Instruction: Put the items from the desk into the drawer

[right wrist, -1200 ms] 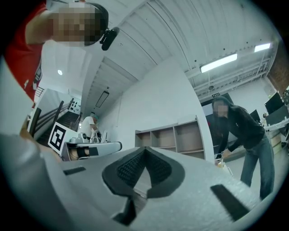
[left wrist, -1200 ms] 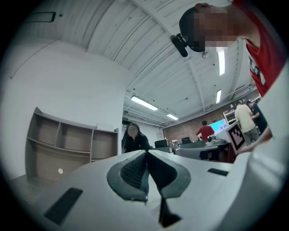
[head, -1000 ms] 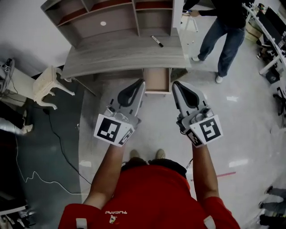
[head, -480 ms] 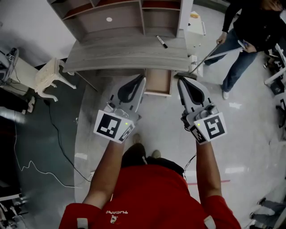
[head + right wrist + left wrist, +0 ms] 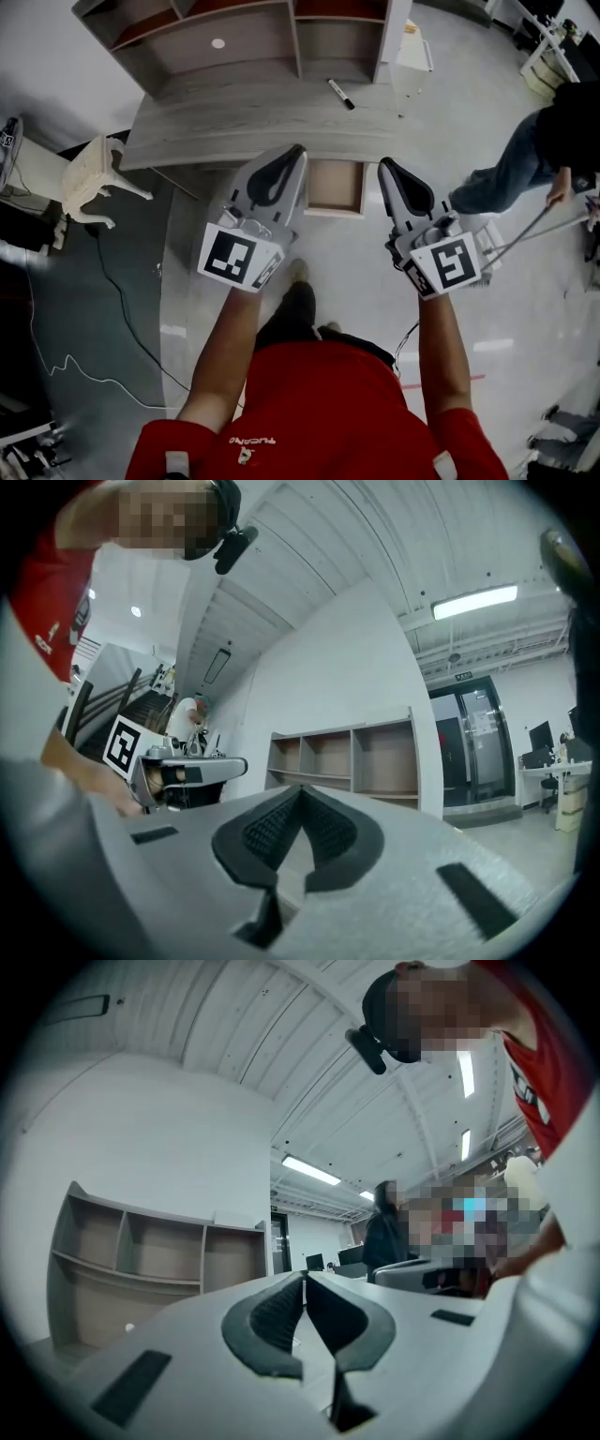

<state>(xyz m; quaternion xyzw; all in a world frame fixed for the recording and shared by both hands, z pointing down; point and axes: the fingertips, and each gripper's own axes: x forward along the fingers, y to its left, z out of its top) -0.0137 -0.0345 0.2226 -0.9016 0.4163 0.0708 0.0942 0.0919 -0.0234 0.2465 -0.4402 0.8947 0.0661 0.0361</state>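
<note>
Glossy floor, grey wood-grain desk

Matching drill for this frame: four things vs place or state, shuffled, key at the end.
Things:
1. marker
2. drawer
3. white stool
4. right claw

Place or state:
A. pulled open under the desk
B. shut, nothing in it
C. lying on the desk top
D. standing left of the desk

Pairs: 1-C, 2-A, 3-D, 4-B
</note>
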